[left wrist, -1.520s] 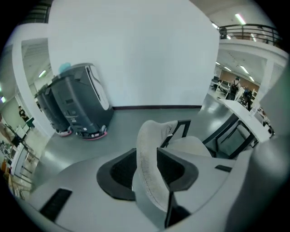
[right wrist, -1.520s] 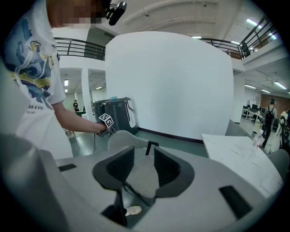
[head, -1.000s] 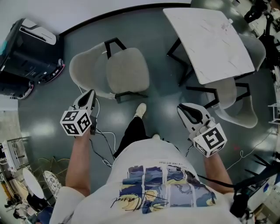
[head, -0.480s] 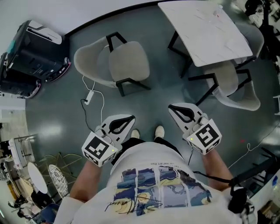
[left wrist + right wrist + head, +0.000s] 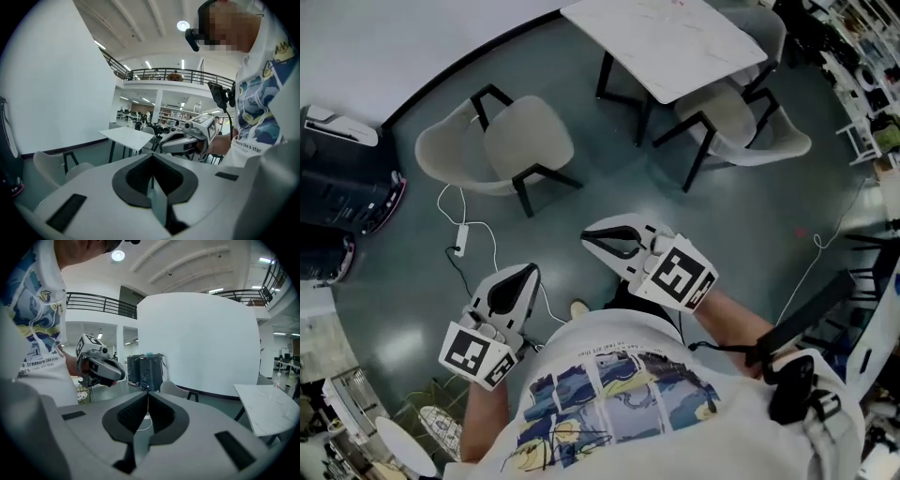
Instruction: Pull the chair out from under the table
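**Chair clear of the table, both grippers closed and empty**

Shows the pale shell chair (image 5: 511,150) out on the grey floor (image 5: 609,187), upright on black legs. Places it well apart from the white table (image 5: 666,37), to the table's left in the head view. Shows a second chair (image 5: 750,131) of the same kind at the table's other side, its seat partly hidden by the tabletop's edge. Puts the left gripper (image 5: 526,272) low and left, in front of the person's white printed shirt (image 5: 609,394), apart from the pale shell chair and touching nothing. Has its fingers pressed together with nothing between them. Puts the right gripper (image 5: 586,236) just beside the left, nearer the table, likewise pinched tight on nothing. Points both tips toward the open floor. Lays a white cable with a power strip (image 5: 459,239) on the floor between the pale shell chair and the left gripper. Sets a black machine (image 5: 337,197) at the left edge, beyond that chair.
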Demonstrator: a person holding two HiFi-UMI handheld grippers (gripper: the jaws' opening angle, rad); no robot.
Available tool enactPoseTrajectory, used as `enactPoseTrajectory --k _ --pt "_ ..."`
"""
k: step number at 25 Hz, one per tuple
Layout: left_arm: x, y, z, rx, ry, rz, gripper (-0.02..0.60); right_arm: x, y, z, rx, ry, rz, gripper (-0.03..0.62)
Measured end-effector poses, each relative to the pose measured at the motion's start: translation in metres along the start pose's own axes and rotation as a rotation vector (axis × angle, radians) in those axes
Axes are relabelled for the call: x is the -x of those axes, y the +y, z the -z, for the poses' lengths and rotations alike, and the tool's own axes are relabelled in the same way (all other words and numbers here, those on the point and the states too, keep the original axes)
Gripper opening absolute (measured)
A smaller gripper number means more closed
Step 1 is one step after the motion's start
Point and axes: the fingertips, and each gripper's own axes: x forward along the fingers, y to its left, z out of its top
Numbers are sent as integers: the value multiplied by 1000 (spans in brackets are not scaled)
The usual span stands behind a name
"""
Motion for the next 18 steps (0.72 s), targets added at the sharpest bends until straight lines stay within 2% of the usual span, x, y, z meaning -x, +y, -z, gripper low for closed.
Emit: enactPoseTrajectory --k 5,9,18 --pt "62 1 25 9 5 -13 9 -23 69 -14 16 8 -18 14" --pt "96 -6 43 -4 10 9 9 -35 111 -15 20 16 -8 12" --pt "137 2 61 3 4 26 9 -62 152 -27 36 46 -3 11"
